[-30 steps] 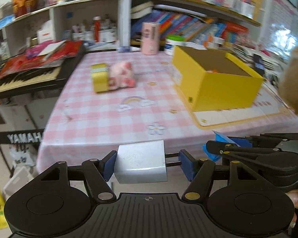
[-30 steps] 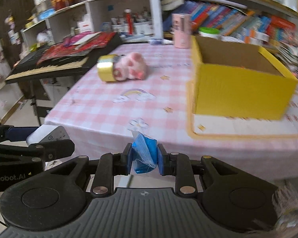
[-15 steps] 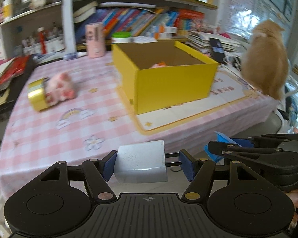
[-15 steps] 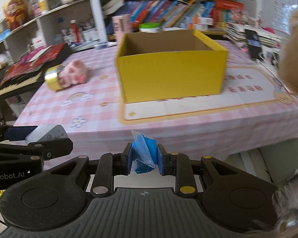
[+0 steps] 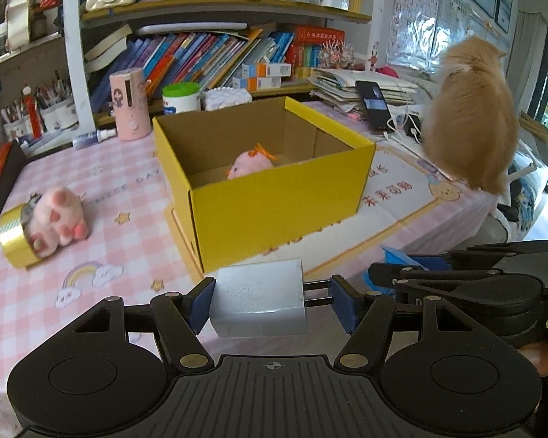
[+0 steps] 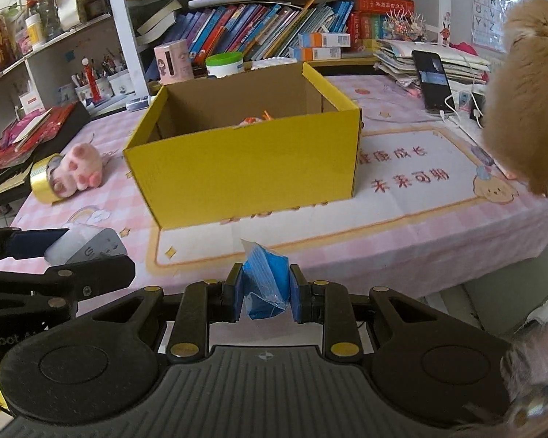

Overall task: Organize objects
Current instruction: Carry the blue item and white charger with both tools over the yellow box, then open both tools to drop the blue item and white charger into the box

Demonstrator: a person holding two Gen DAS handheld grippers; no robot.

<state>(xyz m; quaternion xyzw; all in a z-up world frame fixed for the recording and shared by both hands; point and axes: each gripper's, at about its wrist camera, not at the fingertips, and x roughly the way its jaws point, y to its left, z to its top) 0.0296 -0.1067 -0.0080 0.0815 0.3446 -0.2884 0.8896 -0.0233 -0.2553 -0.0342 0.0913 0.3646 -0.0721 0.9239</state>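
My left gripper (image 5: 272, 304) is shut on a white power adapter (image 5: 259, 297), its prongs against the right pad. My right gripper (image 6: 266, 297) is shut on a small blue plastic bag (image 6: 266, 281). Both hang over the table's near edge, in front of an open yellow cardboard box (image 5: 274, 200) (image 6: 244, 168). A pink plush toy (image 5: 250, 164) lies inside the box. Left of the box, a pink pig plush (image 5: 58, 219) rests against a gold tape roll (image 5: 12, 237). The adapter (image 6: 87, 250) also shows at the left of the right wrist view.
An orange cat (image 5: 471, 120) sits on the table's right edge beside a propped phone (image 5: 374, 106) with cables. A pink cylinder (image 5: 129, 104) and a green-lidded tub (image 5: 181, 96) stand behind the box. Bookshelves line the back. A pink checked cloth (image 5: 128, 255) covers the table.
Both views have swung from the table's left side toward the yellow box, which now sits nearer and centred. The cat has come into fuller view. Both grips are unchanged.
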